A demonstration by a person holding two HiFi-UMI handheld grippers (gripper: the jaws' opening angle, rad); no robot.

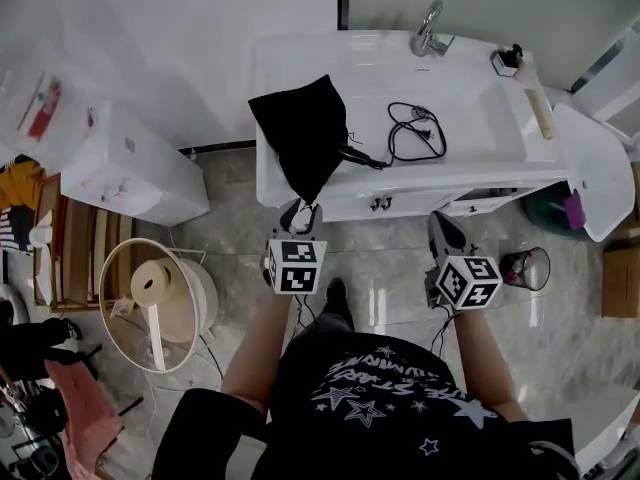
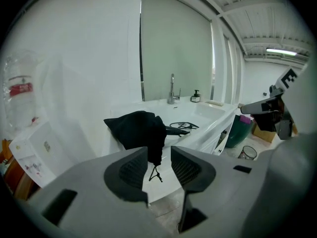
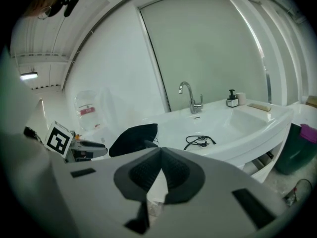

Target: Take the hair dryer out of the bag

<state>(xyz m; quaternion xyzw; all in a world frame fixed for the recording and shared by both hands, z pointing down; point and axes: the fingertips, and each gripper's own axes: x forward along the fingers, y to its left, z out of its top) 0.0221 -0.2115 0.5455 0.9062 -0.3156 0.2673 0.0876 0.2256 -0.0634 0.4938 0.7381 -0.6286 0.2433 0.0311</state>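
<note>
A black cloth bag (image 1: 305, 133) lies on the left part of the white washbasin counter (image 1: 480, 163) and droops over its front edge. A black part of the hair dryer (image 1: 360, 156) pokes out of the bag's right side, and its black cord (image 1: 415, 133) lies coiled on the counter. My left gripper (image 1: 302, 213) hangs just below the bag's drooping tip, jaws apart and empty. The left gripper view shows the bag (image 2: 136, 130) beyond that gap. My right gripper (image 1: 440, 226) is shut on nothing, in front of the counter, right of the bag (image 3: 132, 138).
A faucet (image 1: 428, 30) and a soap bottle (image 1: 507, 60) stand at the back of the basin. A white box (image 1: 130, 163) and a round bin with a paper roll (image 1: 160, 298) are on the floor at left. A dark green bin (image 1: 555, 208) and a small basket (image 1: 527, 268) stand at right.
</note>
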